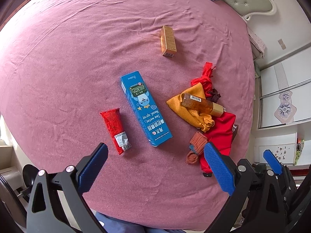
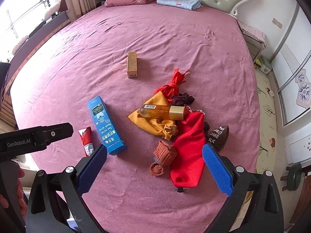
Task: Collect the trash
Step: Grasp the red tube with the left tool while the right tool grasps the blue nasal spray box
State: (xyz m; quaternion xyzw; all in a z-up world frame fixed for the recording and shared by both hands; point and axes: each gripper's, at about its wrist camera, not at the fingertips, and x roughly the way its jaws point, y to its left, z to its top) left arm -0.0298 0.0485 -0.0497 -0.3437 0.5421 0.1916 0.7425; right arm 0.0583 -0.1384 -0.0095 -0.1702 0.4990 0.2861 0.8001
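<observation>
Both grippers hover above the near edge of the bed [image 2: 155, 44] with nothing in their grasp. The left gripper [image 1: 155, 167] has its jaws wide apart, framing the red wrapper [image 1: 115, 131] and the blue nasal-spray box [image 1: 144, 107]; this stance suits a descent onto either flat item. The right gripper [image 2: 154, 167] likewise has its jaws apart, over the rolled orange sock [image 2: 163, 158] and the red pouch [image 2: 189, 151]. The trash lies scattered on the pink sheet: the gold box [image 2: 132, 64] sits alone and farther off, while the amber bottle [image 2: 162, 111] rests across the yellow cloth bag [image 2: 155, 120] in the pile of fabric. No bin is visible in either view.
</observation>
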